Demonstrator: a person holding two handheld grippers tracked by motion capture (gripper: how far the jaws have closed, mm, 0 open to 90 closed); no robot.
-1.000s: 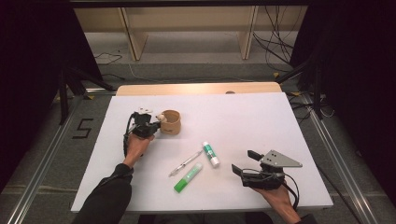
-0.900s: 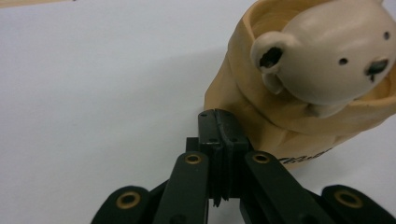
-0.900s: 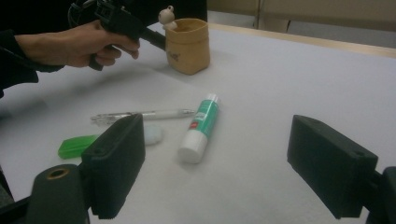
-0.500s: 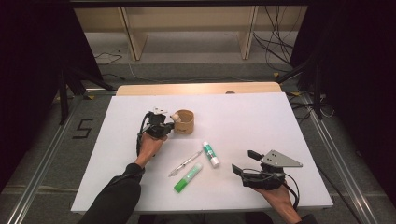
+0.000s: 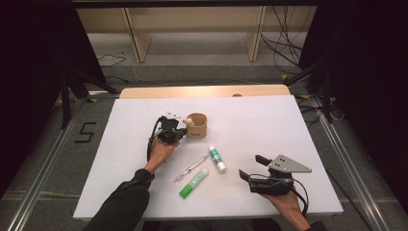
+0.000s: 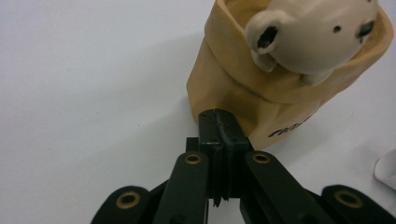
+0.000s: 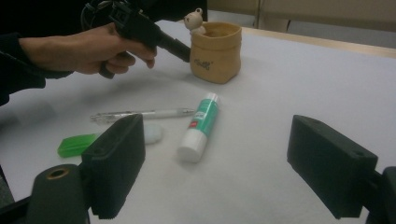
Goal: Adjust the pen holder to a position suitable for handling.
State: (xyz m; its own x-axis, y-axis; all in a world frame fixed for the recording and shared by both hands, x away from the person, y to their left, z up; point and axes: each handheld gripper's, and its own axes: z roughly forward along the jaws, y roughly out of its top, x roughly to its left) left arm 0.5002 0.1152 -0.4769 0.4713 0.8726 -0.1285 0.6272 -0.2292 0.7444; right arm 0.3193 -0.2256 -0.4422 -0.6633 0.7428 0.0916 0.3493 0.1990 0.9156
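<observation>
The left gripper [image 5: 179, 131] had its jaws pressed fully together, with nothing between them. Its closed tip touched the lower side wall of the tan pen holder [image 5: 196, 126], which stood upright on the white table [image 5: 269, 120], a little left of the middle and nearer to the far edge than to the near one. In the left gripper view the closed tip met the pen holder [image 6: 243, 93] close to its base, beside some dark lettering. A small cream bear figure [image 6: 310, 32] sat at the rim of the holder, with its head above the edge.

The right gripper [image 5: 255, 168] was near the near right corner of the table, and its jaws stood wide apart and held nothing. In the right gripper view both black pads were far from each other.

Between the two grippers three things lay flat on the table: a white glue stick with a green label [image 5: 217, 159], a clear pen [image 5: 191, 168] and a green marker [image 5: 194, 183]. The pen lay just beside the marker, and the glue stick was near them, well apart from the pen holder.
</observation>
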